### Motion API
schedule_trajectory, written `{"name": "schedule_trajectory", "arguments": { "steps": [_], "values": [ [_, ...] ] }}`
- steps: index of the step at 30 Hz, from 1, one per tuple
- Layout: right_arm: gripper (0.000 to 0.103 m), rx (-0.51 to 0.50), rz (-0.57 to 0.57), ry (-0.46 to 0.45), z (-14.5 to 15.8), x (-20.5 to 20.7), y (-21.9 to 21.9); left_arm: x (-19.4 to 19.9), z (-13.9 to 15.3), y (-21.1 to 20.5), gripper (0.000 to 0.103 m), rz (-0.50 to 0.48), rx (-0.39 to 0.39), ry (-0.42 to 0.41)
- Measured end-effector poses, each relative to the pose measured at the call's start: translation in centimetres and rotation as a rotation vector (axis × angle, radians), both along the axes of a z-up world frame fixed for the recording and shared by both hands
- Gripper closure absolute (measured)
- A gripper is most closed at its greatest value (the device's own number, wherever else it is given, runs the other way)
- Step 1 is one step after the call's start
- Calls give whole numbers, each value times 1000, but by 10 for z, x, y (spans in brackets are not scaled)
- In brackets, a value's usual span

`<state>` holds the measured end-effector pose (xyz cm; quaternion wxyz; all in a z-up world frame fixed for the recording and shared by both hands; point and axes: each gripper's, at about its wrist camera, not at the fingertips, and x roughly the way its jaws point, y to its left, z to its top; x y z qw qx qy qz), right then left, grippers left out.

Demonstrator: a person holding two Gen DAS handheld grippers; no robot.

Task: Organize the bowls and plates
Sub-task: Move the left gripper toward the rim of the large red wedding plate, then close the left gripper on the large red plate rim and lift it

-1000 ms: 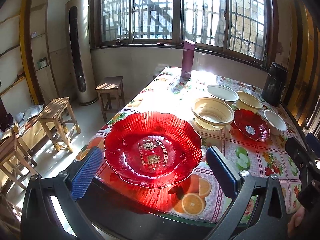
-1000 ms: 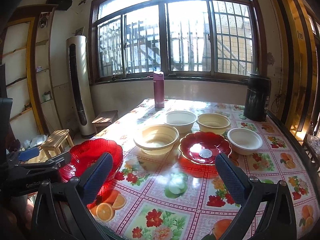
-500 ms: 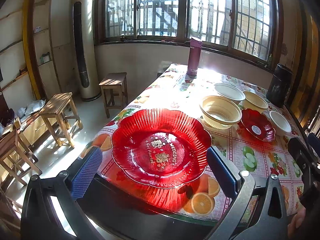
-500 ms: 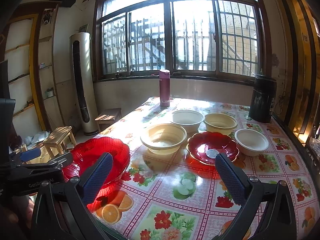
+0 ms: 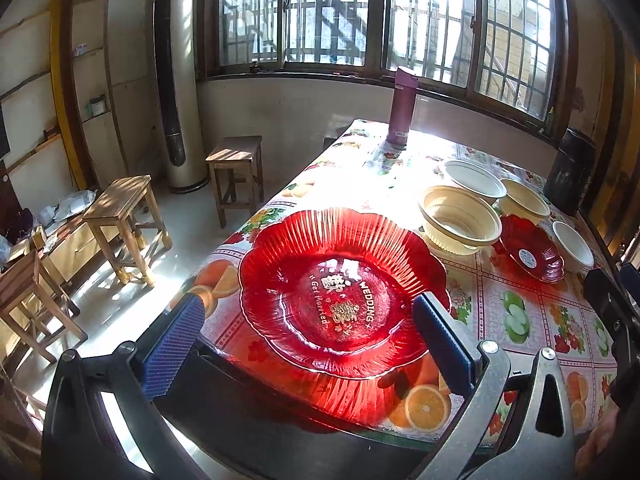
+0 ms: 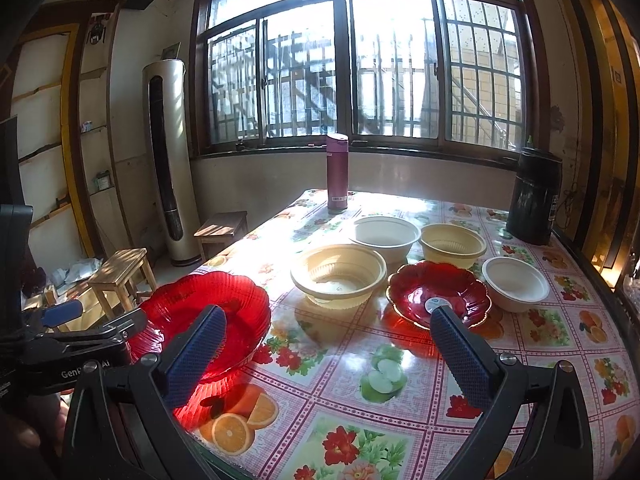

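A large red glass plate point(image 5: 344, 292) lies at the table's near left corner; it also shows in the right wrist view point(image 6: 208, 316). My left gripper point(image 5: 308, 340) is open, its blue pads either side of the plate's near rim, a little above it. A small red plate point(image 6: 438, 294), a cream colander bowl point(image 6: 338, 276), a white bowl point(image 6: 384, 234), a cream bowl point(image 6: 452, 244) and a small white bowl point(image 6: 516, 284) sit mid-table. My right gripper point(image 6: 332, 354) is open and empty above the near table.
The floral tablecloth covers the table point(image 6: 400, 420). A purple flask point(image 6: 337, 172) stands at the far edge, a black canister point(image 6: 534, 196) at far right. Wooden stools point(image 5: 124, 224) and a floor air conditioner point(image 5: 176, 84) stand left of the table.
Both cameras have shifted slightly; the left gripper has edged closer over the large red plate. Both grippers stay open, and no dish has moved.
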<state>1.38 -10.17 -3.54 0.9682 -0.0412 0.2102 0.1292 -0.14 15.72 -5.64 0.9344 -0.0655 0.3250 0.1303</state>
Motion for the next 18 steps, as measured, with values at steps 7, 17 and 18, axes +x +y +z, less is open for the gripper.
{"name": "schedule_trajectory", "arguments": {
  "steps": [7, 17, 18],
  "values": [
    [0, -10, 28, 28, -9, 12, 20, 4, -13, 18, 0, 36, -1, 40],
    [0, 4, 58, 95, -26, 40, 49, 13, -29, 41, 0, 62, -1, 102],
    [0, 6, 59, 102, -28, 43, 51, 15, -32, 42, 0, 60, -2, 111]
  ]
}}
